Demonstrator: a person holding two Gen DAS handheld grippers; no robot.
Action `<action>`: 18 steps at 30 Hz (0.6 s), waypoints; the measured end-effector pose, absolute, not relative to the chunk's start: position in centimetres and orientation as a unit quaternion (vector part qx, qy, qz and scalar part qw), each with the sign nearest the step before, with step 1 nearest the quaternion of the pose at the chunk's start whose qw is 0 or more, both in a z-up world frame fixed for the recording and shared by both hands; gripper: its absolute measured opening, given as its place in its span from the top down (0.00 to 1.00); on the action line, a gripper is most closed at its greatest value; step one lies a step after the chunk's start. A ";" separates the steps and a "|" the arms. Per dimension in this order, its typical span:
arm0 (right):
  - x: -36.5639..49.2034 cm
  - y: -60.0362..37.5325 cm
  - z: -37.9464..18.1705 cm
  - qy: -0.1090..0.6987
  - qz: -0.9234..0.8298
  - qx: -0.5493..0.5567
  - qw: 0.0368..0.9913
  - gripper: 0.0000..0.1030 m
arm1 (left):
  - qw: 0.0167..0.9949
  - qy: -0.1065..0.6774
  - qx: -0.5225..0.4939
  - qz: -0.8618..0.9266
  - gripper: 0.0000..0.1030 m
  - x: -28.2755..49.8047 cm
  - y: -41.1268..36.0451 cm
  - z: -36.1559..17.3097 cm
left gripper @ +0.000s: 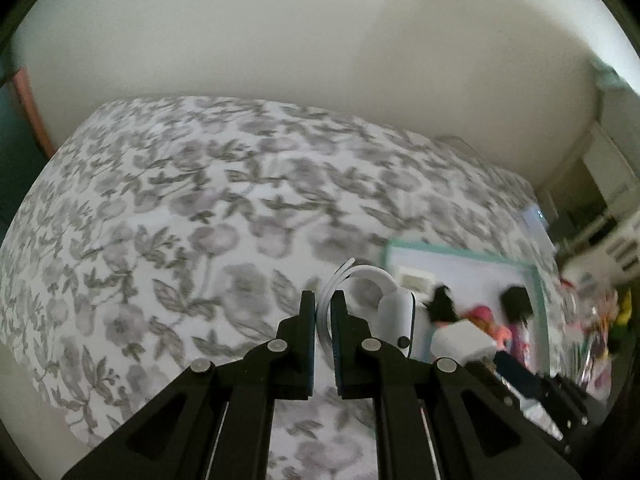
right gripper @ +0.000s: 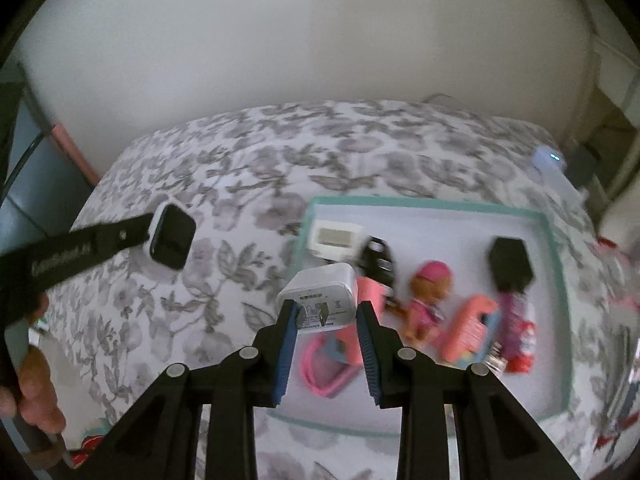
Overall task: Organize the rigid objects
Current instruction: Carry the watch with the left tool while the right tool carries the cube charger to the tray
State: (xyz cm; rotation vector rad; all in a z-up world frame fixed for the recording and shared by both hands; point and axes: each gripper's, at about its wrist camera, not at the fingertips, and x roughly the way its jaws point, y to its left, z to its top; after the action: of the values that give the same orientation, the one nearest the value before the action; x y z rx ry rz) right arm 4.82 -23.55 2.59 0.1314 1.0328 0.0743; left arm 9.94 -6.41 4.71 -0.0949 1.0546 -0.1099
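I see a white smartwatch with a white silicone band [left gripper: 376, 300] clamped by its strap in my left gripper [left gripper: 323, 308], jaws squeezed nearly closed on the thin band. Watch body hangs just right of the fingers; from the right wrist camera its black rectangular screen in a white case [right gripper: 173, 236] shows at the tip of the left gripper, off the floral grey-and-white bedsheet [right gripper: 248, 168].

My right gripper [right gripper: 326, 312] grips a white square plug-in charger [right gripper: 320, 292] by its sides, metal prongs facing the camera, printed label blurred.

Below it sits a shallow white tray with a teal rim [right gripper: 556, 248] on the sheet. In the tray: a white rectangular device [right gripper: 334, 236], two black key-fob shapes [right gripper: 378, 258] [right gripper: 512, 264], a small doll in pink [right gripper: 428, 300], a pink looped cord [right gripper: 320, 372], other pink items, too blurred to name. A hand [right gripper: 32, 364] shows at the left edge.
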 end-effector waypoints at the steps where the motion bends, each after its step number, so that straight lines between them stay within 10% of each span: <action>1: 4.6 -24.0 2.5 0.495 0.030 0.065 0.866 0.69 | 0.861 0.504 -0.036 -0.061 0.93 9.5 -7.4 4.5; 18: 2.5 -29.2 -1.2 0.556 -0.032 0.091 0.826 0.69 | 0.808 0.576 0.038 -0.120 0.92 6.1 -16.0 -1.3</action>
State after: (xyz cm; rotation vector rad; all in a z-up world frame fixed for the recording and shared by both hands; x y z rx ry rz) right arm 2.51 -29.20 -1.18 0.1925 1.1814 -0.0688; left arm 6.09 -15.95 -1.25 0.0804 1.2309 -0.2565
